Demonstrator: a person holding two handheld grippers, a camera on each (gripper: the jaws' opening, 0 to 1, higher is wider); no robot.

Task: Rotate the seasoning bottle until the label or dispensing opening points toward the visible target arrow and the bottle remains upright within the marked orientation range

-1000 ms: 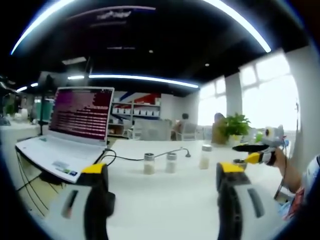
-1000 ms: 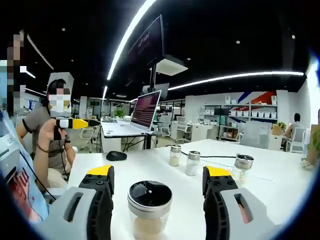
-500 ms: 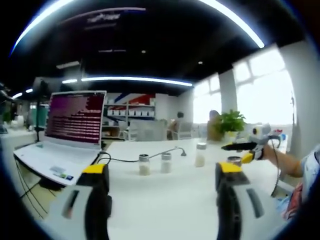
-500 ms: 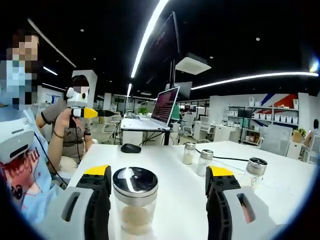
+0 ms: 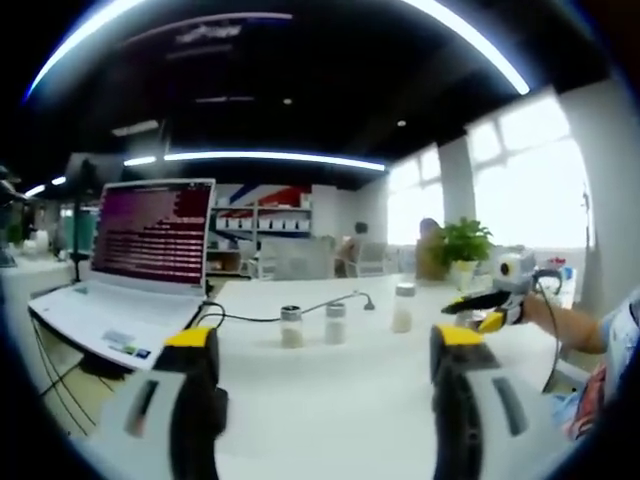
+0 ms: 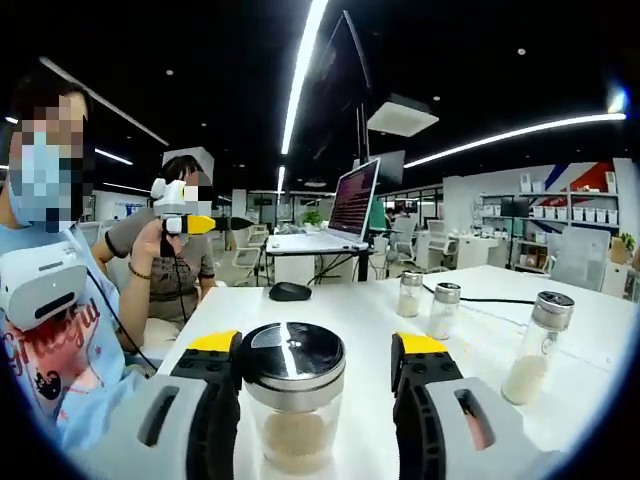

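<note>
- An open office; a white bench point(image 6: 610, 340) carries a laptop point(image 5: 130, 270) and small shakers.
- The right tool point(image 6: 318, 365) brackets the seasoning bottle point(image 6: 292, 400), its jaws close beside the glass; whether they grip I cannot tell.
- The left tool point(image 5: 320, 350) gapes wide, holding nothing.
- No target arrow is visible; the rotation looks hardly begun.

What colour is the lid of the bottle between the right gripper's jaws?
Dark, shiny lid, clearest in the right gripper view.
</note>
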